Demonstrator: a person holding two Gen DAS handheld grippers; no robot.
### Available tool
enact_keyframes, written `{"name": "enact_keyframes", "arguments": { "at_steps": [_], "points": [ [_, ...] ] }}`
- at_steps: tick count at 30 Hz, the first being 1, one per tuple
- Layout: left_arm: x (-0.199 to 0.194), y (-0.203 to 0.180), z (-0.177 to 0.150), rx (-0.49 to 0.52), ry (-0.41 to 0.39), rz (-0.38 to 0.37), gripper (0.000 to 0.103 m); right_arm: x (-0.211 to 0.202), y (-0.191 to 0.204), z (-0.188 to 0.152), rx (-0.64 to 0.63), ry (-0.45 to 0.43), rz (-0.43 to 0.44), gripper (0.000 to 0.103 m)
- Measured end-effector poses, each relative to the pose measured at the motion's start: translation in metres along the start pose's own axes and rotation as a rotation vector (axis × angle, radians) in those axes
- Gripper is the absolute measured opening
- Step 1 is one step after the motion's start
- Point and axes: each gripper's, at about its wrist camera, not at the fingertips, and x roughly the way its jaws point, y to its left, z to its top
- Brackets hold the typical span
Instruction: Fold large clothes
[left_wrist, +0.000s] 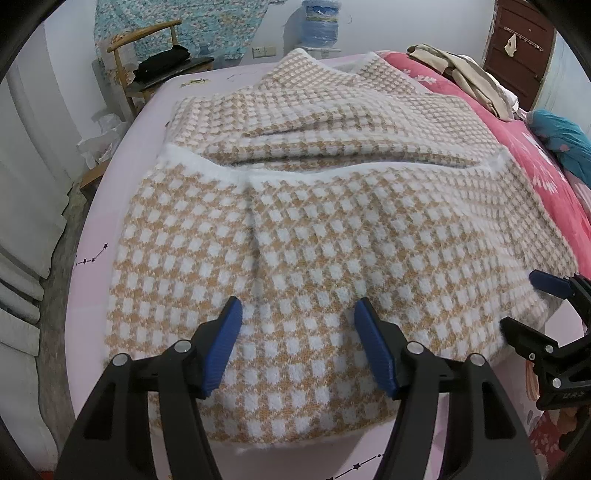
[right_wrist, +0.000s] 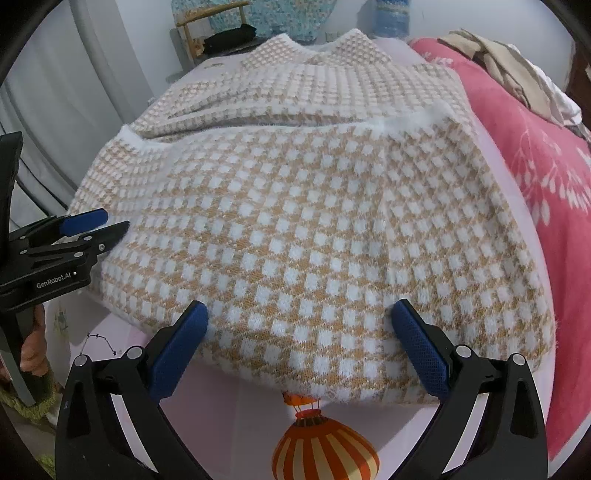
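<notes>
Sweater halfway folded on the bed, both tongs let go.

The checked sweater (left_wrist: 295, 229) lies on the pink bed (left_wrist: 110, 206), its lower half doubled up over the chest, the white hem near the collar. Left tongs (left_wrist: 297, 347) and right tongs (right_wrist: 299, 350) hover open over the near fold, gripping nothing; one more fold likely remains.

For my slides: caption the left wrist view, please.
Open left tool over the half-folded checked sweater on a pink bed.
</notes>
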Motion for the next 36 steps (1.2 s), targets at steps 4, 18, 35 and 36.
{"name": "enact_keyframes", "arguments": {
  "at_steps": [4,18,35,36],
  "points": [
    [-0.0002,-0.0009,-0.0009,0.002,-0.004,0.009,0.063,0.0003,0.0002,0.0007,0.001,0.001,0.001,0.095],
    [0.0009,0.0015,0.0004,-0.008,0.004,-0.002,0.063,-0.0018,-0.0043,0.0011,0.023,0.005,0.012,0.095],
    [0.0007,0.0008,0.0004,-0.008,0.003,0.0,0.063,-0.0025,-0.0061,0.0012,0.021,0.007,0.016,0.095],
    [0.0006,0.0,0.0001,-0.008,0.003,0.0,0.063,-0.0024,-0.0058,0.0015,0.022,0.007,0.016,0.095]
  ]
}}
